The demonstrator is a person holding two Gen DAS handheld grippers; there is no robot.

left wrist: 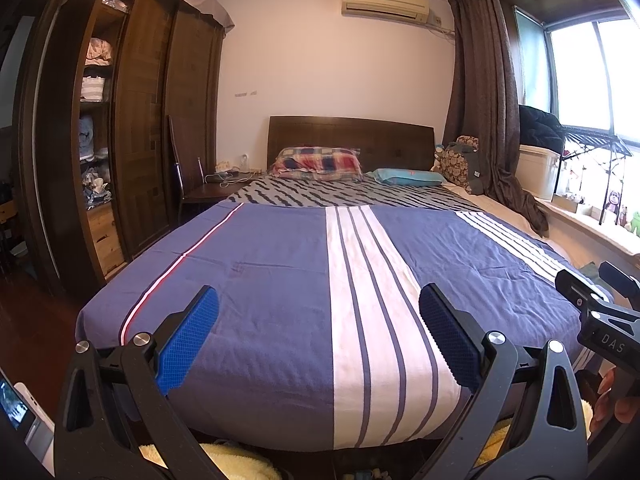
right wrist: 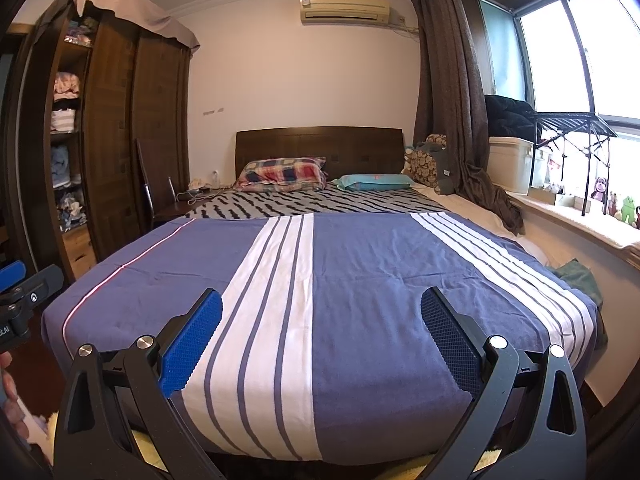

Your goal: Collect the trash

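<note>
My left gripper [left wrist: 318, 336] is open and empty, held at the foot of a bed [left wrist: 280, 280] with a blue and white striped cover. My right gripper [right wrist: 322, 338] is also open and empty, beside the left one at the same bed [right wrist: 380, 280]. The right gripper's body shows at the right edge of the left wrist view [left wrist: 600, 312]. The left gripper's body shows at the left edge of the right wrist view [right wrist: 20, 300]. No piece of trash is clearly visible on the bed in either view.
A plaid pillow [left wrist: 318, 164] and a teal pillow [left wrist: 408, 178] lie at the headboard. A dark wardrobe [left wrist: 132, 128] stands left with a bedside table [left wrist: 216, 188]. A window ledge [right wrist: 580, 224] with toys runs right. A green cloth [right wrist: 576, 276] lies by the bed's right edge.
</note>
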